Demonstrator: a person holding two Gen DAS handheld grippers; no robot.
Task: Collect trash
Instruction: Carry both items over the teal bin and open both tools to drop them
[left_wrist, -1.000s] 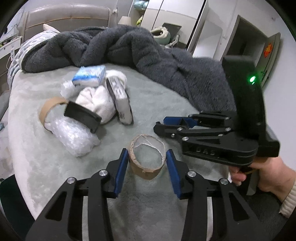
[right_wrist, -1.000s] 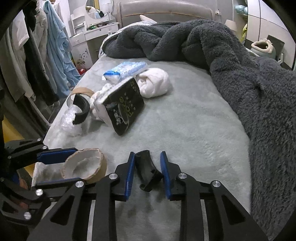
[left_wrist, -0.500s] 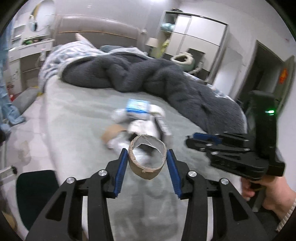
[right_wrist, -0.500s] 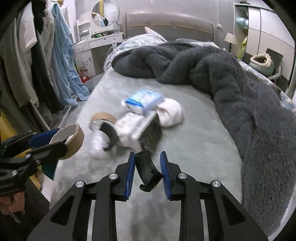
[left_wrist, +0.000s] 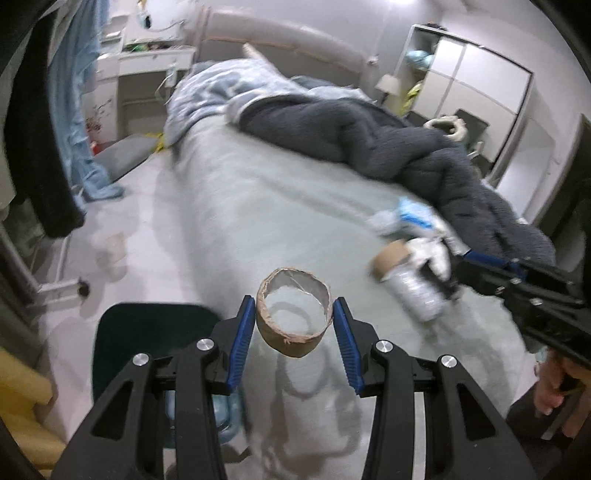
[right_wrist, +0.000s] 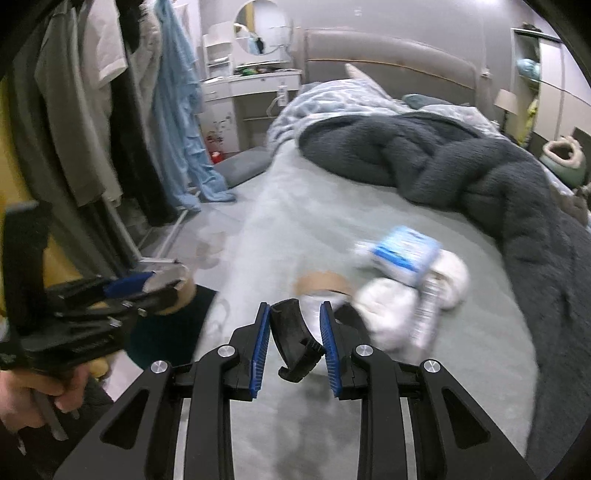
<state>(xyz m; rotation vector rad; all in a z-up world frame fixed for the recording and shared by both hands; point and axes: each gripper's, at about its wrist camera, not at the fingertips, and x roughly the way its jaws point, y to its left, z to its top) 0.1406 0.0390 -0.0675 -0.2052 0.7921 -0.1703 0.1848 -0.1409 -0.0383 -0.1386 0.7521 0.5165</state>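
Pinching a thin cardboard ring (left_wrist: 294, 320) across its width, the left gripper (left_wrist: 294, 328) has only its blue pads (left_wrist: 243, 338) on the ring's outer wall, so a harder squeeze could buckle it, and a slackening one could let it drop onto the bed (left_wrist: 258, 206) or the floor short of the dark bin (left_wrist: 147, 332) below and to the left. The ring sits between the fingertips, open end facing the camera, well above the bedding. The right gripper (right_wrist: 295, 332) is clamped on a curved black scrap (right_wrist: 293, 338) that stands tilted between its pads; its lower end hooks out past them, so it could twist loose during a swing. Beyond the fingers, a tape roll (right_wrist: 321, 282), a white bundle (right_wrist: 388, 310) and a blue packet (right_wrist: 404, 253) lie uncollected on the bed, close together and blurred.
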